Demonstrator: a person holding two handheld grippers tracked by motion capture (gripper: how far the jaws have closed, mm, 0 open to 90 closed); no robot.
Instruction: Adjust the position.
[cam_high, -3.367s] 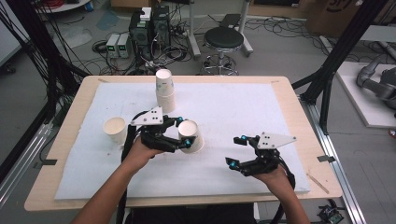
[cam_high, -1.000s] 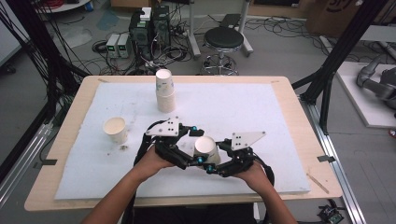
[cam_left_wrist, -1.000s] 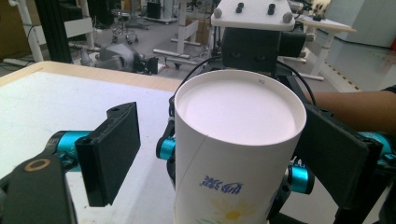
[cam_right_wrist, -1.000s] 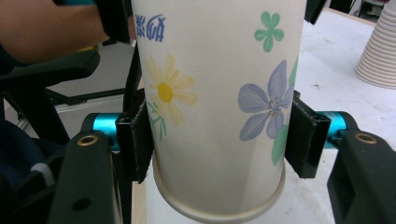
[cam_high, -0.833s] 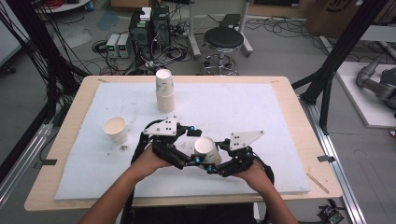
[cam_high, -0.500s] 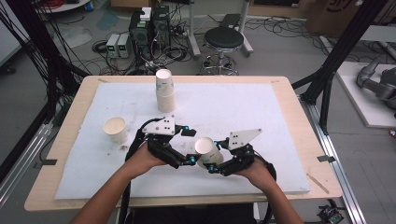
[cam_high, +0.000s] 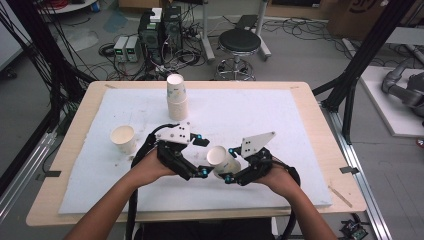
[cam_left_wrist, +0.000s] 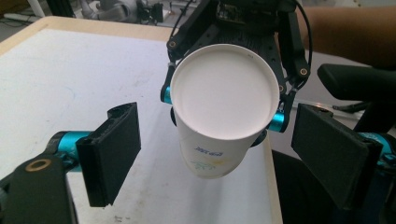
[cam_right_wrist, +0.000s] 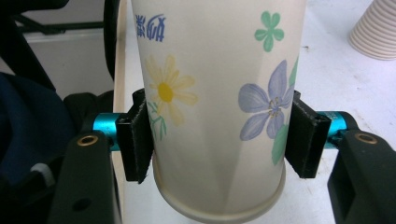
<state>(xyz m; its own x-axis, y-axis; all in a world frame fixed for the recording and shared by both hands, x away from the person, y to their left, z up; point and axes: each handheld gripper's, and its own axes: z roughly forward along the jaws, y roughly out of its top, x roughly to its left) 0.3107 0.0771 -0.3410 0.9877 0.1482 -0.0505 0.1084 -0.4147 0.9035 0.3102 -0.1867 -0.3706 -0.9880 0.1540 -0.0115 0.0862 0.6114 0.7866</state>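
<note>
A flower-printed paper cup (cam_high: 218, 159) hangs above the white mat, tilted, its open mouth turned towards my left gripper. My right gripper (cam_high: 229, 165) is shut on it. In the right gripper view the pads (cam_right_wrist: 135, 140) press both sides of the cup (cam_right_wrist: 210, 93) just above its base. My left gripper (cam_high: 201, 157) stands open just left of the cup. In the left gripper view its jaws flank the cup's mouth (cam_left_wrist: 219, 93) without touching it, and the right gripper's frame shows behind.
A stack of paper cups (cam_high: 176, 97) stands at the back middle of the mat (cam_high: 280, 120), also seen in the right gripper view as the stack (cam_right_wrist: 376, 28). A single upright cup (cam_high: 123, 139) stands at the left. The table's front edge lies close below both hands.
In the oldest frame the left gripper had the cup and the right hand was apart at the right. Now the right gripper holds it beside the left. Over the last second little moved.
</note>
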